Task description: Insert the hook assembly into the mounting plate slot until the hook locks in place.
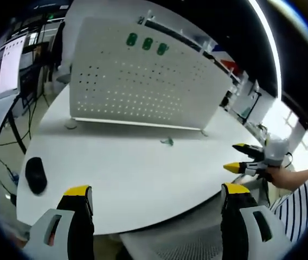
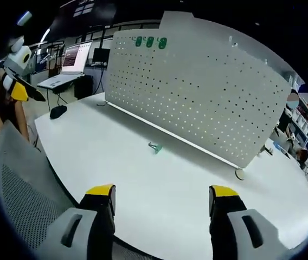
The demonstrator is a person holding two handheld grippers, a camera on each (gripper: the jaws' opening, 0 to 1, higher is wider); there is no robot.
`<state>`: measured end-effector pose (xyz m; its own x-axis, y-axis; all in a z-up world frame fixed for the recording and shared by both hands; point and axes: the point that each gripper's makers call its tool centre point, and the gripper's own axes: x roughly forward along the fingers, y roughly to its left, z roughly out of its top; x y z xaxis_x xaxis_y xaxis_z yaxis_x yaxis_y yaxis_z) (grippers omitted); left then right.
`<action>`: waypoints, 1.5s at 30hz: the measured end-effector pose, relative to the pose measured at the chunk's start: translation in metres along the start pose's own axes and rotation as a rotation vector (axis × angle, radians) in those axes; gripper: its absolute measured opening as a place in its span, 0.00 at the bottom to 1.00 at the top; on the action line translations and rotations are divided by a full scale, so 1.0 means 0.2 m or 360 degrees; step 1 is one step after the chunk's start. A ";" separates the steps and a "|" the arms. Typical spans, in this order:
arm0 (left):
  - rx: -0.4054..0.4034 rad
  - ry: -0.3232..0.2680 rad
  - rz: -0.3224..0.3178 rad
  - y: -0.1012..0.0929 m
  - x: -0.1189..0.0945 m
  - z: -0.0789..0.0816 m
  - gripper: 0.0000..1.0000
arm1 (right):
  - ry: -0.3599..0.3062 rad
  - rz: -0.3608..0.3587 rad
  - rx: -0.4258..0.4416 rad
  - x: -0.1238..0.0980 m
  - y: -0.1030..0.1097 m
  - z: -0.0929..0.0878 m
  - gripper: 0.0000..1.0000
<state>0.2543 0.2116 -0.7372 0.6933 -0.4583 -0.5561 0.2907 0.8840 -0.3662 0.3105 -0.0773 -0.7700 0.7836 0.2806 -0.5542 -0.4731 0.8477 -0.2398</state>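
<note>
White perforated steel dominates the scene: the mounting plate (image 2: 197,92) stands upright on small feet across the far part of the desk (image 2: 159,206), its face turned toward you so its holes and slots can be reached from the front. Three green hooks (image 2: 149,41) sit in a row near its top edge, which suggests where the next one belongs.

The hook assembly (image 2: 155,147), a small greenish piece, lies alone on the desk a little in front of the plate's foot, touched by neither gripper. In the left gripper view it shows at (image 1: 167,141), just before the plate's lower edge.

Your right gripper (image 2: 162,192) hangs over the near edge of the desk with its yellow-tipped jaws spread wide and nothing between them, aimed roughly at the hook, so it looks best placed for the pickup. Your left gripper (image 1: 156,190) is likewise spread and empty, held back at the desk's rim where it keeps plate and hook in its view.

A black mouse (image 1: 36,174) rests at the desk's left end, well away from the work, and a mesh chair back (image 2: 18,184) sits by the near edge.

Judged from this, the insertion has not yet begun; the grasp comes first.
</note>
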 end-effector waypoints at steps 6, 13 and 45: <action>-0.0015 0.0004 0.0013 0.02 0.01 0.00 1.00 | 0.0062 0.0070 0.0002 0.07 0.03 0.01 0.62; -0.0054 -0.0020 0.0046 0.05 0.01 0.01 1.00 | 0.0111 0.0092 0.0393 0.14 0.01 0.02 0.61; -0.0065 0.0064 0.0146 0.16 0.00 -0.03 1.00 | 0.0244 0.0266 0.0216 0.82 0.10 0.08 0.35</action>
<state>0.2601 0.2390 -0.7532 0.6887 -0.3798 -0.6176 0.1995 0.9182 -0.3421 0.4359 -0.0069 -0.8531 0.6240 0.3591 -0.6941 -0.5244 0.8509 -0.0313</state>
